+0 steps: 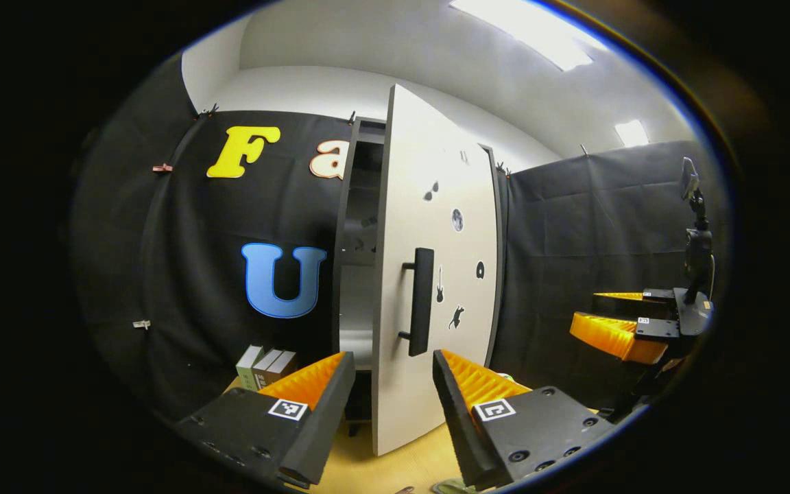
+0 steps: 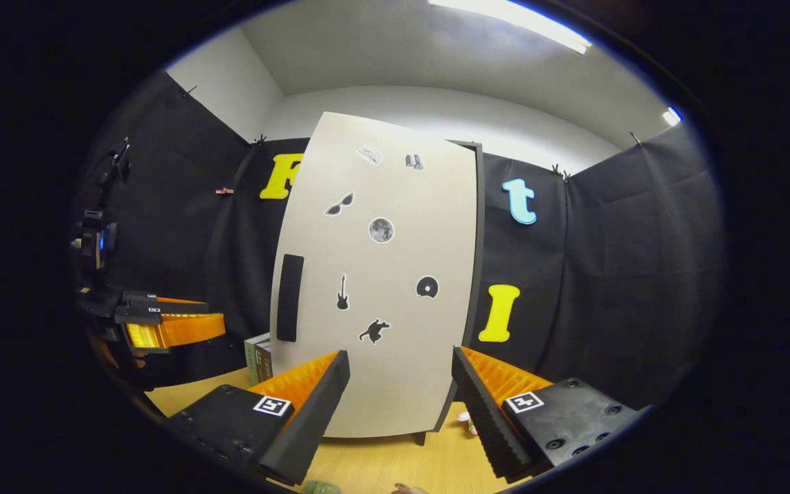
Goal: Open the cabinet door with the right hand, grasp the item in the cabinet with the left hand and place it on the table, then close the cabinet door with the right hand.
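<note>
The cabinet door (image 1: 436, 274) stood partly open, baring dim shelves; whatever lay inside was perhaps too dark to tell. Both the left gripper (image 1: 393, 384) and the right gripper (image 2: 400, 384) gaped wide, empty, free to reach.

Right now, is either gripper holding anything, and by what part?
Nothing is held. The left gripper and the right gripper are both open, empty, short of the cabinet door.

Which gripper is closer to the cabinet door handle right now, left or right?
Probably the left. The left gripper sits just in front of the handle, open around its lower end. The right gripper faces the door's middle, right of the handle.
</note>
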Tool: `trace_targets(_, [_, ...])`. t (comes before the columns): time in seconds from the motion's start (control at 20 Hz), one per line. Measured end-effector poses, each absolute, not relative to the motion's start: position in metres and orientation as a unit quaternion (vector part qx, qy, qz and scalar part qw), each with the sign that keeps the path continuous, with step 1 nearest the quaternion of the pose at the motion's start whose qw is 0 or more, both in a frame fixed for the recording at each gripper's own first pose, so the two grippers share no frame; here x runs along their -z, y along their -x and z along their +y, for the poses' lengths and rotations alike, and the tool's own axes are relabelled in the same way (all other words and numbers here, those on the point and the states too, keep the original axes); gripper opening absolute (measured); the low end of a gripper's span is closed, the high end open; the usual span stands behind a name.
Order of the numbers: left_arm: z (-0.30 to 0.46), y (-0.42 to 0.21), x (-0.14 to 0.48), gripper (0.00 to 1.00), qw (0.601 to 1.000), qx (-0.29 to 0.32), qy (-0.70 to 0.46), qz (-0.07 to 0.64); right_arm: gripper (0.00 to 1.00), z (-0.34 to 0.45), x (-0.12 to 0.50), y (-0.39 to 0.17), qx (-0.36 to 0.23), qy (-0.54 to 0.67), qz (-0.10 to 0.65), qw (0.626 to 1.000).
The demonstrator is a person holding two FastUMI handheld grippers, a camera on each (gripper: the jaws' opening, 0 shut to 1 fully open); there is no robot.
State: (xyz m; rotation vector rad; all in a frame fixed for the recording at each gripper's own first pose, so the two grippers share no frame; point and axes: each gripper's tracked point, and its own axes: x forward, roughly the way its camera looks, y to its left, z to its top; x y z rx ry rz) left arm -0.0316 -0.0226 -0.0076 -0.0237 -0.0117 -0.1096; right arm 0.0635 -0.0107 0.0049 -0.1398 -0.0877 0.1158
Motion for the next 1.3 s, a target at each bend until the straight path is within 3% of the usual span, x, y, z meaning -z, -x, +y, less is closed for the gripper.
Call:
trace_targets(0.65, [-0.03, 0.01, 0.005, 0.73, 0.997, 0.069, 0.013, -0.015, 0.97, -0.036, -0.005, -0.068, -0.012, 0.05, -0.038, 0.998])
trace_targets(0.7, [-0.03, 0.009, 0.005, 0.69, 0.997, 0.071, 0.014, -0.014, 0.97, -0.036, -0.005, -0.069, -0.011, 0.05, -0.038, 0.998])
trace_targets(0.75, [-0.03, 0.009, 0.006, 0.73, 0.997, 0.073, 0.016, -0.014, 0.97, -0.036, -0.005, -0.069, -0.01, 0.051, -0.037, 0.998])
trace_targets(0.8, [-0.028, 0.006, 0.007, 0.69, 0.997, 0.074, 0.017, -0.014, 0.97, -0.035, -0.004, -0.07, -0.01, 0.051, -0.036, 0.998])
trace_targets(0.85, [-0.027, 0.005, 0.006, 0.73, 0.997, 0.075, 0.016, -0.012, 0.97, -0.034, -0.002, -0.071, -0.011, 0.052, -0.034, 0.998])
trace_targets(1.3, [-0.018, 0.003, 0.005, 0.73, 0.998, 0.063, 0.011, -0.015, 0.97, -0.026, 0.002, -0.076, -0.026, 0.051, -0.032, 0.998])
